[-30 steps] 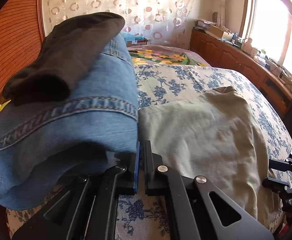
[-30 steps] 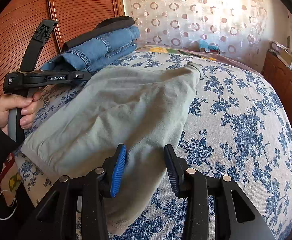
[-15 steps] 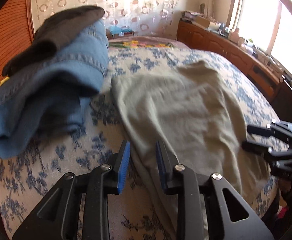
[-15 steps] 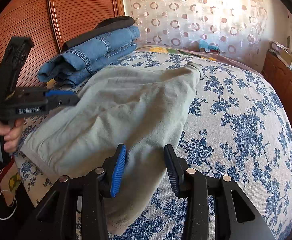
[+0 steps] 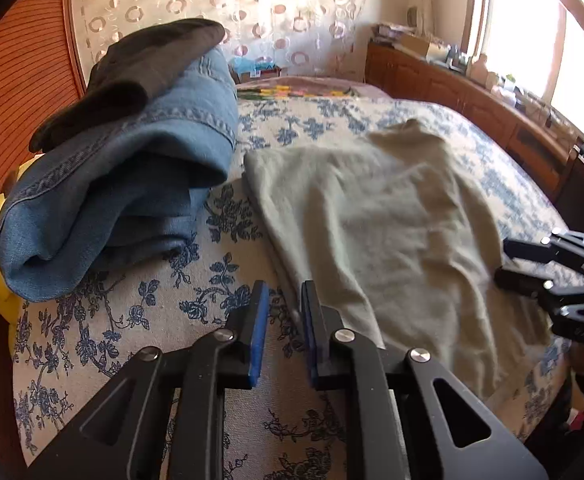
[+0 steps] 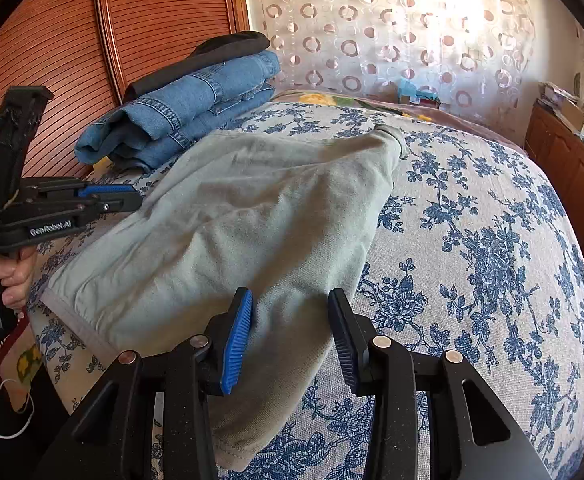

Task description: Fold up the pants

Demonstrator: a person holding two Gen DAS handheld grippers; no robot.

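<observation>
1. Ribbed reddish-brown wooden headboard (image 6: 164,12): far left, behind the bed.

2. Stack of folded clothes, blue denim jeans (image 6: 180,120) under a folded black garment (image 6: 212,56): on the bed beside the headboard, just left of the task garment and apart from it.

3. Left gripper (image 5: 284,312), black frame with blue pads, held by a person's hand (image 6: 8,276): over the near left edge of the pants. Jaws narrowly parted and closing. The cloth edge lies just below and between the tips; the pads do not press on it.

4. Pale grey-green cotton pants (image 6: 252,216): the task's thing. Spread flat and lengthwise across the blue-flowered cream bedspread (image 6: 492,260), waistband end near the person, leg end reaching toward the curtain. Judged not yet folded further; the first fold is still to come.

5. Right gripper (image 6: 290,340), same make: over the near right part of the pants. Jaws stand apart and empty, cloth beneath them.

6. Brown wooden sideboard (image 6: 572,168) with clutter: far right, along the wall.

Risks, judged:
- The left jaws may close on air or a single layer, since the edge lies low; the fold would then drag crooked.
- They may pinch the bedspread along with the pants.
- With only one corner held, a lift would skew the cloth.
- A wide sweep leftward could topple the folded stack.
</observation>
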